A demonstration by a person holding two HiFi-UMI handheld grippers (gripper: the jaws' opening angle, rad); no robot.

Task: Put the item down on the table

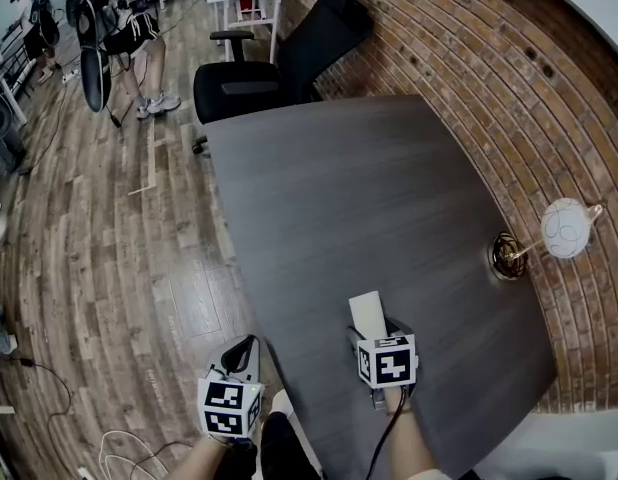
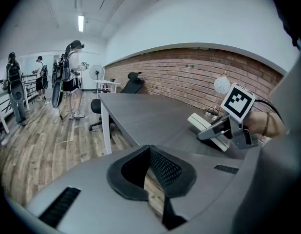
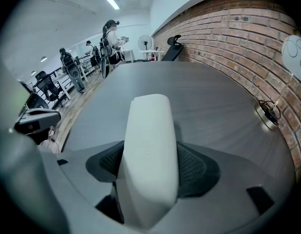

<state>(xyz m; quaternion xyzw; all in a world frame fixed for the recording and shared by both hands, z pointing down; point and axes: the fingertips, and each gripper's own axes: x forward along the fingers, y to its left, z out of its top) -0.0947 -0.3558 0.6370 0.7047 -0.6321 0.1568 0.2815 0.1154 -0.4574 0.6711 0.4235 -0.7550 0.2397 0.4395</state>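
A white, flat, oblong item (image 1: 366,314) sticks out forward between the jaws of my right gripper (image 1: 375,330), which is shut on it over the near part of the dark grey table (image 1: 359,198). In the right gripper view the item (image 3: 149,145) fills the gap between the black pads (image 3: 197,167). From the left gripper view the item (image 2: 205,124) hangs low over the tabletop; whether it touches I cannot tell. My left gripper (image 1: 243,352) is off the table's left edge, over the floor. Its jaws (image 2: 150,165) are shut on nothing.
A white globe lamp (image 1: 566,228) on a wire base (image 1: 507,256) stands at the table's right edge by the brick wall (image 1: 469,38). A black office chair (image 1: 279,68) sits at the far end. People stand (image 1: 139,28) far left on the wooden floor.
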